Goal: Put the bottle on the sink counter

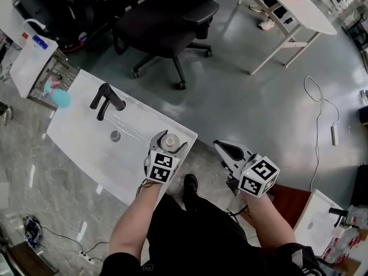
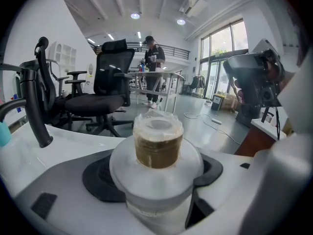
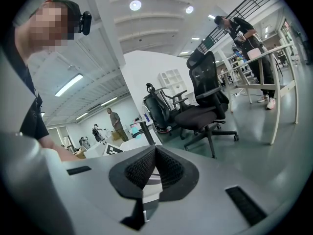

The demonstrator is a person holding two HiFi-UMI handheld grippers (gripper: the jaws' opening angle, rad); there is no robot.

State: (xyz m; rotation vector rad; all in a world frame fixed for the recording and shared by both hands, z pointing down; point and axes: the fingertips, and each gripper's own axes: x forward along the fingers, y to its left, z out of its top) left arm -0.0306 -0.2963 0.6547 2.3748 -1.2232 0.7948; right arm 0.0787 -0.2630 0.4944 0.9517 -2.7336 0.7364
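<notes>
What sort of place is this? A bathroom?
Probably not a bathroom: it looks like an open office or test lab. A freestanding sink counter with a black tap stands on a bare grey floor among swivel chairs and white work tables.

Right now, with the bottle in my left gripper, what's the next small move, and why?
Probably lower the left gripper straight down until the bottle rests on the sink counter. Its jaws are clamped on the bottle, which the head view shows above the counter's near right corner, clear of the faucet; whether it touches yet can't be told.
</notes>
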